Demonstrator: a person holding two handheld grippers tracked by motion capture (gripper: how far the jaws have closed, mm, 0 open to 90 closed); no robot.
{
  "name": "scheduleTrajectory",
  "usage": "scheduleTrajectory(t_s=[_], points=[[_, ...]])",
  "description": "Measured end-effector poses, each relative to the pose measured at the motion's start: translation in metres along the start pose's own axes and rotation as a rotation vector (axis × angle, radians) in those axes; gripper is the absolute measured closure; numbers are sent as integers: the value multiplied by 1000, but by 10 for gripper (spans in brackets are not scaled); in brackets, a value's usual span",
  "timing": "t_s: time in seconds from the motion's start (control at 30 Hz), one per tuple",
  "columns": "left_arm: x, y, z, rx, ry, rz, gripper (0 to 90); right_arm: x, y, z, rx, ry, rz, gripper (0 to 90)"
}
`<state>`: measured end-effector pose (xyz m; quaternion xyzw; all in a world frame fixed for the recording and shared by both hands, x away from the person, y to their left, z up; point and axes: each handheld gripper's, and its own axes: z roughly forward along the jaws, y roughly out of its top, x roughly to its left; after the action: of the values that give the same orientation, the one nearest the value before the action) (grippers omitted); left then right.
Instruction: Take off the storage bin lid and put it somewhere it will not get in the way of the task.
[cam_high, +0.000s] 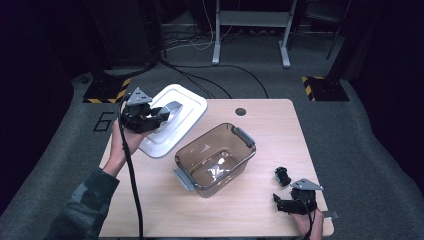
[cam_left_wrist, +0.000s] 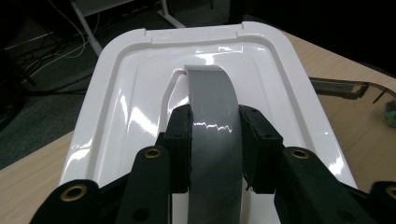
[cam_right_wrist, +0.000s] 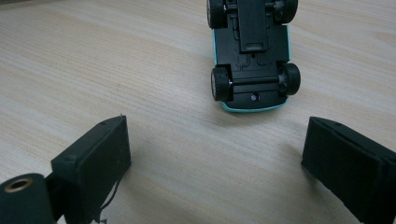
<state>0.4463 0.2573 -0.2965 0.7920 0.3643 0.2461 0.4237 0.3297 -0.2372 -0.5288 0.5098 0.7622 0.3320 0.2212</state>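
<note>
White plastic, glossy and rectangular with rounded corners and a raised rim, makes up the lid (cam_left_wrist: 140, 116) I hold. Its grey arched handle (cam_left_wrist: 212, 116) runs down the middle, and my left gripper (cam_left_wrist: 215, 154) is clamped on that handle, pads pressing both sides. I have the lid tilted at the table's (cam_high: 265, 125) far left corner, partly past the edge, just beside the clear brown tub (cam_high: 215, 159). My right gripper (cam_right_wrist: 215, 163) rests near the right edge, jaws spread wide, gripping nothing, with an upside-down teal toy car (cam_right_wrist: 251, 56) lying just ahead of it.
</note>
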Motion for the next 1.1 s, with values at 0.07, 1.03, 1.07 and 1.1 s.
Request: scheduleTrajectory(t_s=[0.07, 1.03, 1.07, 1.1], points=[[7, -3, -2, -4, 15, -17, 670, 0, 0, 0, 0, -2, -2, 69], [85, -66, 7, 74, 155, -184, 670, 0, 0, 0, 0, -3, -3, 70], [87, -68, 8, 76, 158, -193, 670, 0, 0, 0, 0, -3, -3, 70], [89, -70, 10, 80, 167, -198, 670, 0, 0, 0, 0, -3, -3, 70]])
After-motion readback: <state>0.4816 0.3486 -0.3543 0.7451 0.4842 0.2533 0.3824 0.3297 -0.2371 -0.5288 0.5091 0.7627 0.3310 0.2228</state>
